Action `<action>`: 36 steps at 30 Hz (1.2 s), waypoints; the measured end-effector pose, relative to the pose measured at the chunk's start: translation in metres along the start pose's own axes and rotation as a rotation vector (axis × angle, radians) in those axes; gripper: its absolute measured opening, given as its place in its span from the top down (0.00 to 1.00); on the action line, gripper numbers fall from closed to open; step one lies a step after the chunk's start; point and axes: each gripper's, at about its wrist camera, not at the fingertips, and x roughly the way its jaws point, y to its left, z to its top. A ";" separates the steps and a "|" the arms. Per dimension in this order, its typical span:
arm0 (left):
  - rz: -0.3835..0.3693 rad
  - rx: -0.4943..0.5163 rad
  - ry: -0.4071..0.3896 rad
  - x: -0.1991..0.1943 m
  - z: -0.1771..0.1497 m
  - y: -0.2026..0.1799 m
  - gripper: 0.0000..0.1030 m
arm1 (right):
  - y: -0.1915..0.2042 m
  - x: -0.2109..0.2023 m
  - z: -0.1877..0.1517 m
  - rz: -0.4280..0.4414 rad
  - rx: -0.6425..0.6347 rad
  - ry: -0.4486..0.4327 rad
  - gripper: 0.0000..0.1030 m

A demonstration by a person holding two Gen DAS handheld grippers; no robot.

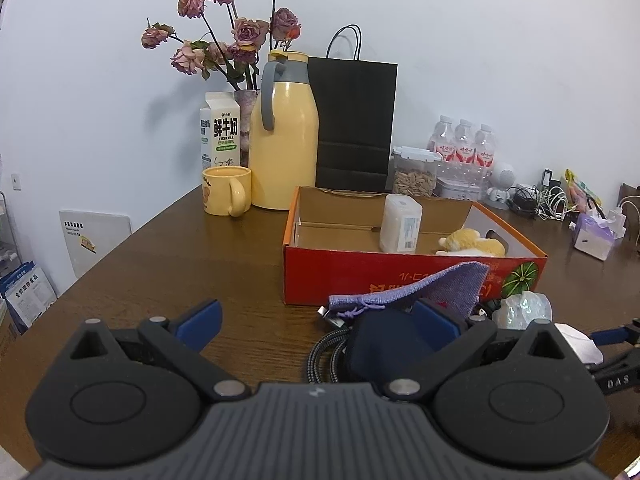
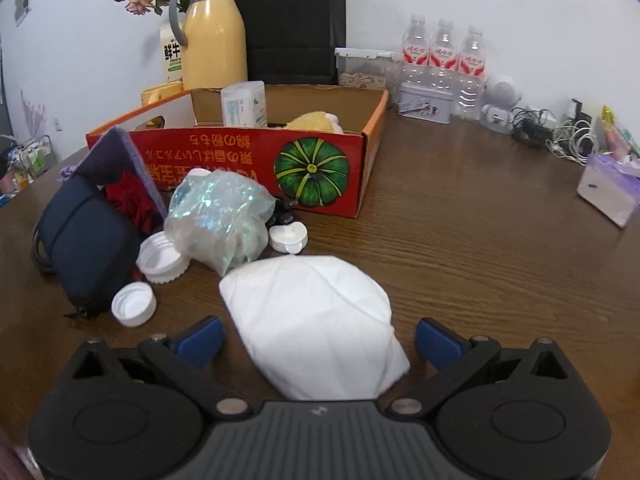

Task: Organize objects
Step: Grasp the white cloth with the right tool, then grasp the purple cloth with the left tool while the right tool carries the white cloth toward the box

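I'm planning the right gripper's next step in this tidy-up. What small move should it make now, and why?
Probably close the right gripper on the white folded face mask. Its blue finger pads stand wide open on either side of the mask, which lies loose on the brown wooden table. The red cardboard box with a green pumpkin print, just beyond, already holds items.

The milk carton (image 1: 220, 133) is showing "鲜牛奶" in large characters with "FRESH MILK" beneath. The red box (image 2: 256, 160) is carrying upside-down Japanese print beside its pumpkin picture, too distorted to read reliably. At the left wrist view's right edge, a black gripper part (image 1: 614, 380) is displaying what looks like "DAS".
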 end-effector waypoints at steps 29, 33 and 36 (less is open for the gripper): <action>-0.009 -0.003 0.053 0.011 -0.011 -0.004 0.00 | 0.009 -0.019 -0.009 0.009 -0.008 -0.083 0.25; -0.012 0.015 0.056 0.016 -0.010 -0.007 0.00 | 0.009 -0.025 -0.007 0.002 -0.005 -0.106 0.25; -0.013 0.052 0.057 0.023 -0.007 -0.014 0.00 | 0.010 -0.030 -0.003 -0.004 -0.007 -0.123 0.25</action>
